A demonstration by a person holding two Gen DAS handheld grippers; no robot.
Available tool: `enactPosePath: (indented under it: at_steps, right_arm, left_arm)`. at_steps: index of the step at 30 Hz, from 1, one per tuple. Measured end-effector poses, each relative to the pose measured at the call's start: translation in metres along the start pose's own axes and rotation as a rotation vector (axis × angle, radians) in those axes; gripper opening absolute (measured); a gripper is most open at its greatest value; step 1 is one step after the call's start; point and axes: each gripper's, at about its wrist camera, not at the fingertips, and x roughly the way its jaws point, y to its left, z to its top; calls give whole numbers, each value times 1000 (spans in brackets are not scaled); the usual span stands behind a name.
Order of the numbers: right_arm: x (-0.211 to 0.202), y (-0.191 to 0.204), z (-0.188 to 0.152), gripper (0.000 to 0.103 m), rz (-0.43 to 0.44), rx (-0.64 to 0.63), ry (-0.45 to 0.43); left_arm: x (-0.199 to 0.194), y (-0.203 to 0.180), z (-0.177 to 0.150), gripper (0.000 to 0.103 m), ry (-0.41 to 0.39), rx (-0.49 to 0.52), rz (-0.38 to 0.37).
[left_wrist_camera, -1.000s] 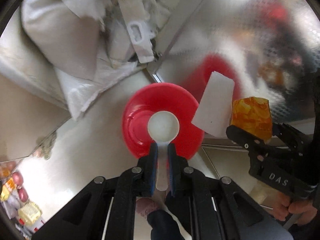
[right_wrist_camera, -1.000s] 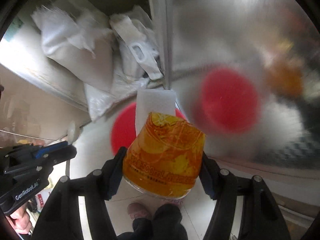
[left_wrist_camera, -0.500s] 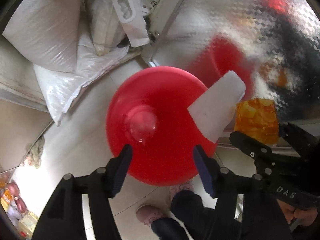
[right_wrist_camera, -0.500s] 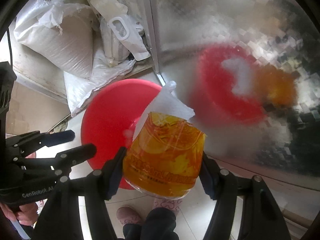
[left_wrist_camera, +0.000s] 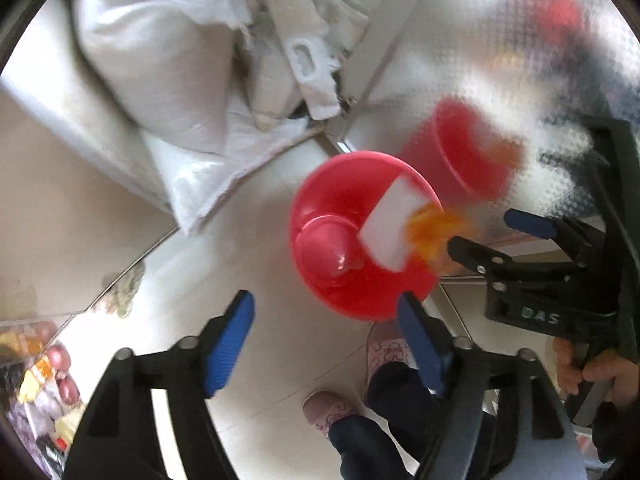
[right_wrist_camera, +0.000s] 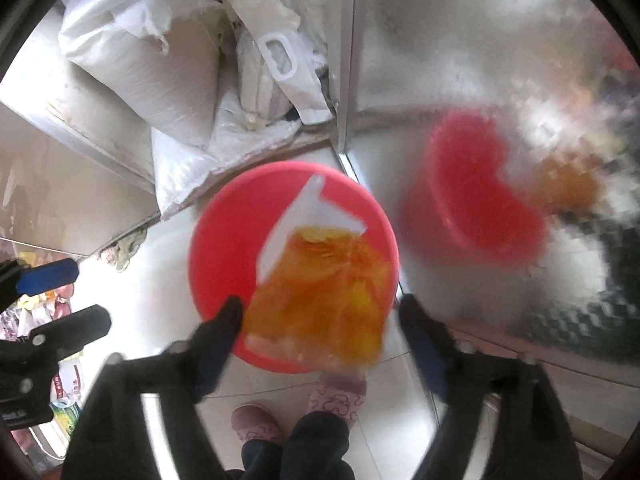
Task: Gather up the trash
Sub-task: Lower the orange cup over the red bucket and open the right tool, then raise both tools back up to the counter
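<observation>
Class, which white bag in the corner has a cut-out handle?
The narrow plastic bag beside the metal post; the big woven sack has none.

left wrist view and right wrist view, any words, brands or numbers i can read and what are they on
"DAS": on the body of the right hand-held gripper, read in the left wrist view.
Orange cup: its print is motion-blurred, unreadable.
Packages at the lower left edge: print too small and blurred to read.
Nothing else is legible.

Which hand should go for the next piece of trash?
Left, probably. The left gripper is open and empty, while the orange cup with its white paper sits blurred at the right gripper over the red bin.
</observation>
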Motion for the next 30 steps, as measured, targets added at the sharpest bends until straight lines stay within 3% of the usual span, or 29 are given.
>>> enactPosePath:
  at_steps: [6,17,25,28,30]
  right_arm:
    - [-67,22,-6,87,20,-75,-31]
    - [-275,58,-17,87,-2,-187,-191]
    - [-385,56,-8,87,16,-124,-258]
    - [-422,53,-10,87,1,-101,-283]
    - [-443,52,-13,87,-18,-92,-301]
  left_arm:
    - [-77,8,-16,82,-54,-44,9]
    - [-271,-28,-32,90,-179,-20,2]
    - [-384,-59,-31,92,-269,47,-5]
    - [-412,-71,-30,103,-283,85,-15]
    - [-434,-81,-30,103,-296,105,-32]
